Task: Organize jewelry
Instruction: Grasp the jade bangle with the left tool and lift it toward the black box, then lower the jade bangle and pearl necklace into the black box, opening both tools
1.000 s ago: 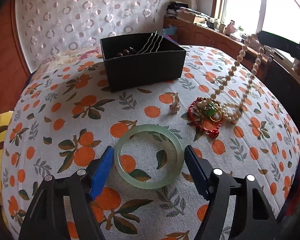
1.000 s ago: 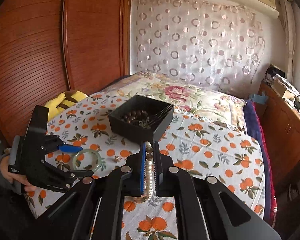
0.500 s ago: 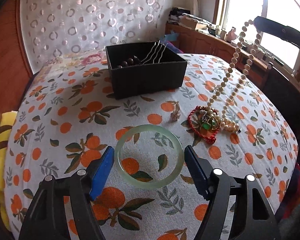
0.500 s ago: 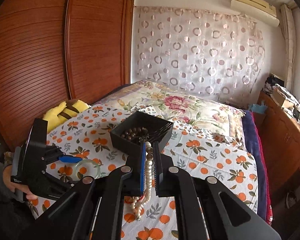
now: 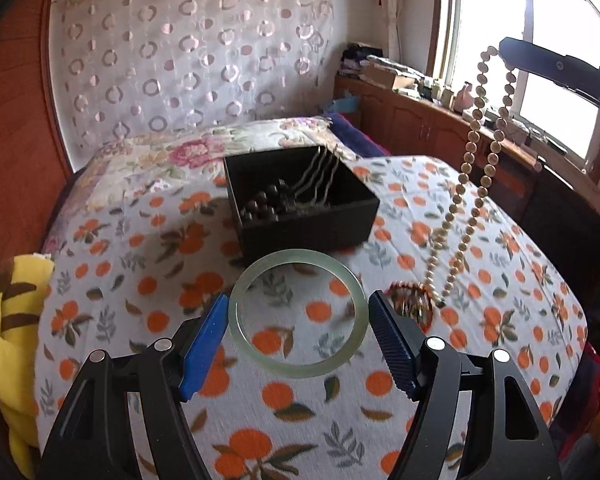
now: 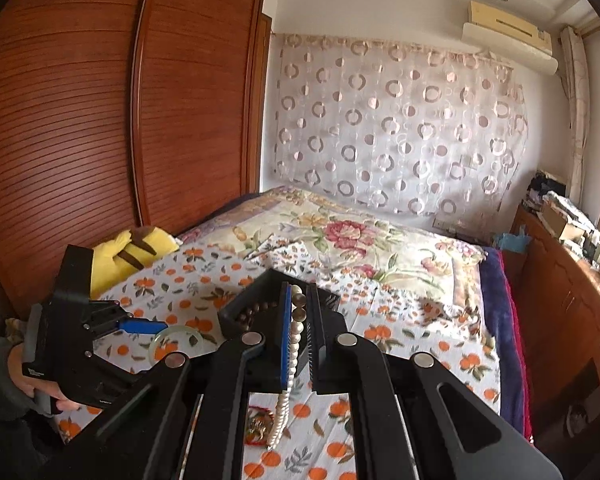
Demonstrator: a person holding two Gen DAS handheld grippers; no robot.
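Nearest to me, between the 2 blue pads of the left gripper (image 5: 298, 316), sits a pale green jade bangle (image 5: 298, 314). Both pads press its outer rim, so that tong is clenched on the bangle, which appears raised off the orange-print cloth (image 5: 120, 280); from the right wrist view the bangle (image 6: 177, 340) shows at the tip of that same tool.

Just to the right, a red corded bracelet (image 5: 410, 300) lies on the cloth, and the lower end of a pearl necklace (image 5: 466, 208) dangles down beside it. The right gripper (image 6: 299, 320) pinches that strand high up, its 2 fingers squeezed close with the beads (image 6: 294, 344) hanging between them, most of the necklace in the air.

Beyond the bangle stands a black box (image 5: 300, 208) on the cloth, open on top, holding dark round beads (image 5: 264, 204) and several wavy metal hairpins (image 5: 316, 176) leaning on its far wall.

At the far left edge lies a yellow plush toy (image 5: 8, 320).
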